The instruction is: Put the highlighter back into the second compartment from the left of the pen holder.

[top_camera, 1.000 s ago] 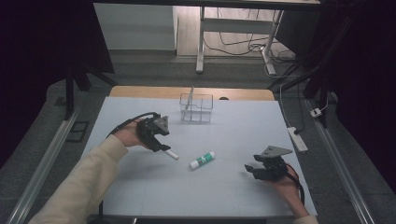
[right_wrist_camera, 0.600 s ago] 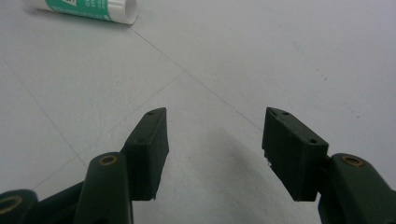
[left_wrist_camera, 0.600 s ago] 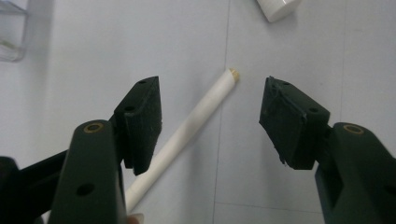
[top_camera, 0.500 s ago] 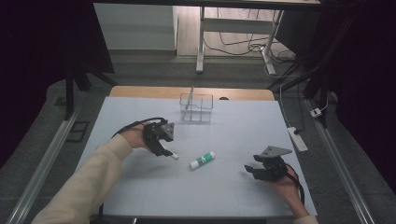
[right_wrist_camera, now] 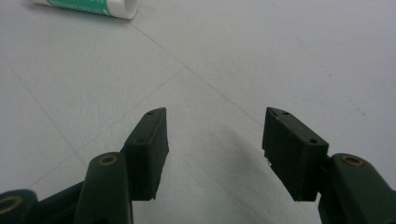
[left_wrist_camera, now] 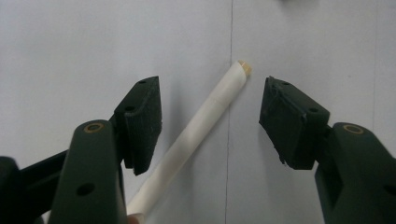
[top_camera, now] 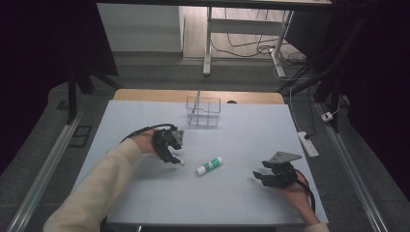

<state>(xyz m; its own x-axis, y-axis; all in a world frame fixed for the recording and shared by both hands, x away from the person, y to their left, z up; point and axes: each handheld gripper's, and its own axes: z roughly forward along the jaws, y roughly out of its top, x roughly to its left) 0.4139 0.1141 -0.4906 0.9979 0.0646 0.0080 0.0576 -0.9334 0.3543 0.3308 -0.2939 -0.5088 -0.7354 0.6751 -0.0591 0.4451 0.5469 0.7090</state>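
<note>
A pale grey-white table top (top_camera: 251,140) with a light wooden strip (top_camera: 145,95) along its far edge stands on a grey carpeted floor (top_camera: 159,72). Beyond it, white metal desk legs (top_camera: 208,43) rise over loose black cables (top_camera: 251,46). A white power strip (top_camera: 308,143) lies just beside the table's right edge. Both sides of the room are dark.

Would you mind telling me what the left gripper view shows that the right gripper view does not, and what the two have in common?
Left gripper view: a thin white stick with a tan tip lies on the table between the open jaws of the left claw, untouched by either.

Right gripper view: a white tube with a green label lies at the top edge, well beyond the open right claw, with bare surface between its jaws.

Both: two dark open jaws above the same pale table with faint lines.
</note>
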